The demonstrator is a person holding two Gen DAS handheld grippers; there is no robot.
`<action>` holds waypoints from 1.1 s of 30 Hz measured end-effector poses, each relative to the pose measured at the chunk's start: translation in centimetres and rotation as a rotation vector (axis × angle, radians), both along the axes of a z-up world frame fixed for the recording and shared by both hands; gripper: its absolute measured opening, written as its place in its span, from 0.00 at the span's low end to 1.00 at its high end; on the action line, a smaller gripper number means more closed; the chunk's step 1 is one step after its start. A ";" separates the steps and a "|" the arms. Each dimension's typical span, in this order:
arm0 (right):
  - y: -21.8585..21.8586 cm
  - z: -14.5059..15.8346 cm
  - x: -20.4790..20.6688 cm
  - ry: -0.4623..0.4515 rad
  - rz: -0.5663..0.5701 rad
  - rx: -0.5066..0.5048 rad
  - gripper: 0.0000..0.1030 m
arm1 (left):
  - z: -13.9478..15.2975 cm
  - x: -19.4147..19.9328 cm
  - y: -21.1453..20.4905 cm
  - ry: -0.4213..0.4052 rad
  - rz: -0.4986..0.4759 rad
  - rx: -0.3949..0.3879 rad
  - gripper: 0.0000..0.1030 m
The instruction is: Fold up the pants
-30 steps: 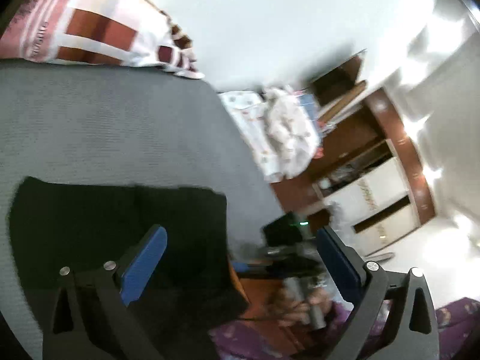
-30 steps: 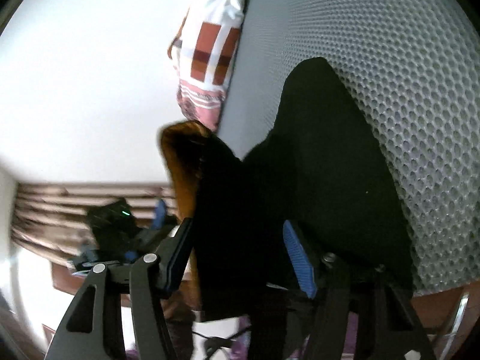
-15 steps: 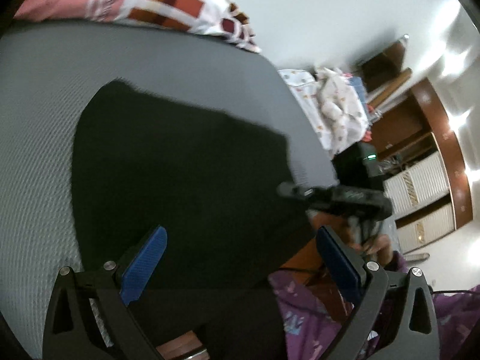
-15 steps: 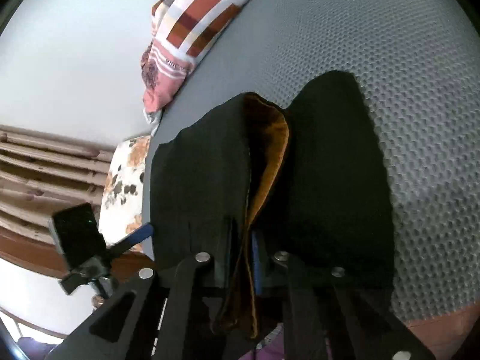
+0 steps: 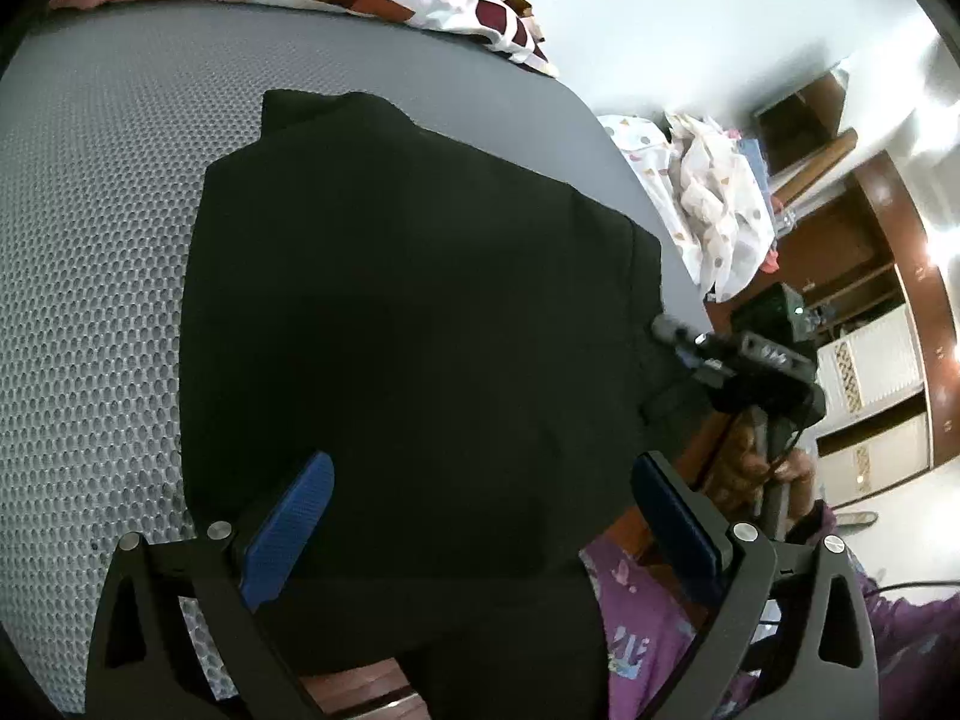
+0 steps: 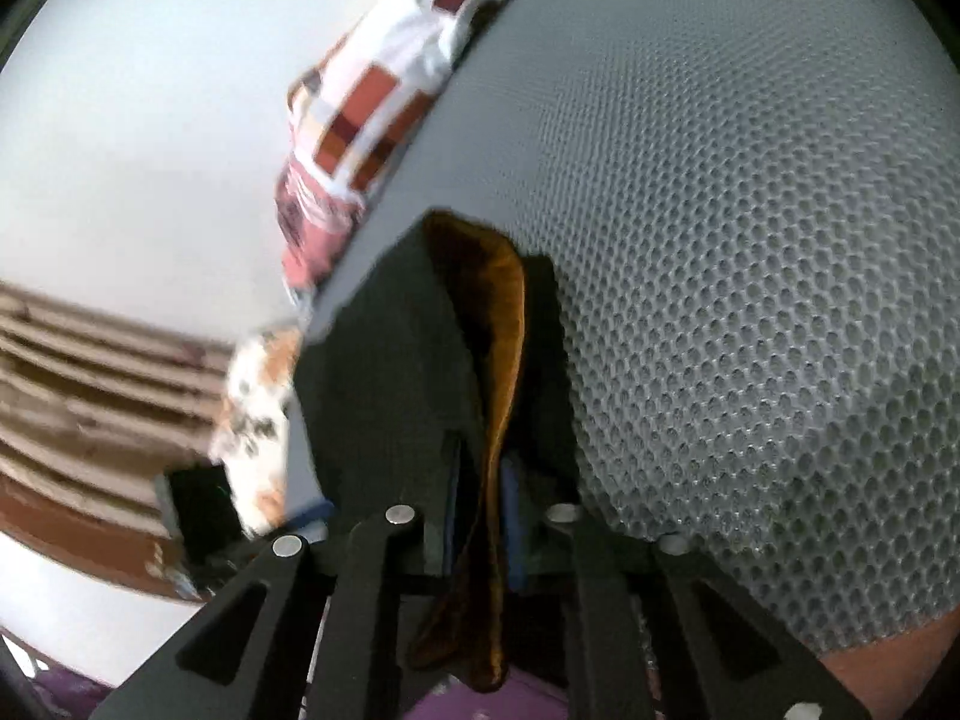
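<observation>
**Black pants partly folded, fold not finished**

Black pants [image 5: 408, 312] lie doubled on the grey mesh mattress [image 5: 90, 252]. Right gripper [image 6: 480, 516] pinches an edge, orange lining showing. Left gripper [image 5: 480, 516] hovers spread above. Judged: final fold and smoothing remain.

pants [image 5: 414, 324] now flatter, seemingly folded over

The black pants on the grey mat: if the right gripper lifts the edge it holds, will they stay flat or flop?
Probably flop: the pants lie soft on the mat, and the edge pinched in the right gripper already droops, orange lining showing. Likely some drag too, given the mat's texture. The left gripper is open, holding nothing.
</observation>
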State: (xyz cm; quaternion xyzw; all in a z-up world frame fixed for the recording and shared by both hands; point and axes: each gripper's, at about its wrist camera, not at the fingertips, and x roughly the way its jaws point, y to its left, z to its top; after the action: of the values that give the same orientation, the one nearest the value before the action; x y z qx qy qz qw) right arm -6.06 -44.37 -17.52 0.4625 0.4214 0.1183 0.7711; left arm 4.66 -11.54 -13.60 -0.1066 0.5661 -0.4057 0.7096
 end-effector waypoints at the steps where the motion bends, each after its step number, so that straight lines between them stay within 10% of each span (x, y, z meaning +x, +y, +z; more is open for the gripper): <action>1: -0.6 0.4 -0.6 -0.014 -0.033 -0.005 0.25 | 0.0 0.0 0.0 -0.001 -0.002 0.002 0.96; 8: 0.5 5.3 -5.0 -0.101 0.035 -0.102 0.26 | -0.4 0.1 0.0 0.018 0.012 -0.007 0.96; 17: 5.1 4.6 -4.8 -0.026 0.152 -0.299 0.26 | -0.8 -0.3 0.3 0.002 0.009 0.002 0.96; 23: 6.6 7.0 -5.2 -0.068 0.187 -0.430 0.06 | -1.2 -0.3 0.5 -0.002 0.007 -0.006 0.97; 33: 5.1 4.2 -5.1 0.024 0.159 -0.377 0.09 | -0.7 -0.2 3.3 0.006 0.038 -0.039 0.98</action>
State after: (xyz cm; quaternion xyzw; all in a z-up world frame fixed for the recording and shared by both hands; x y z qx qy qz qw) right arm -11.14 -39.28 -13.31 0.2766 0.4805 0.0923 0.8271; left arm 4.43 -8.21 -14.27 -0.1324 0.5579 -0.4028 0.7134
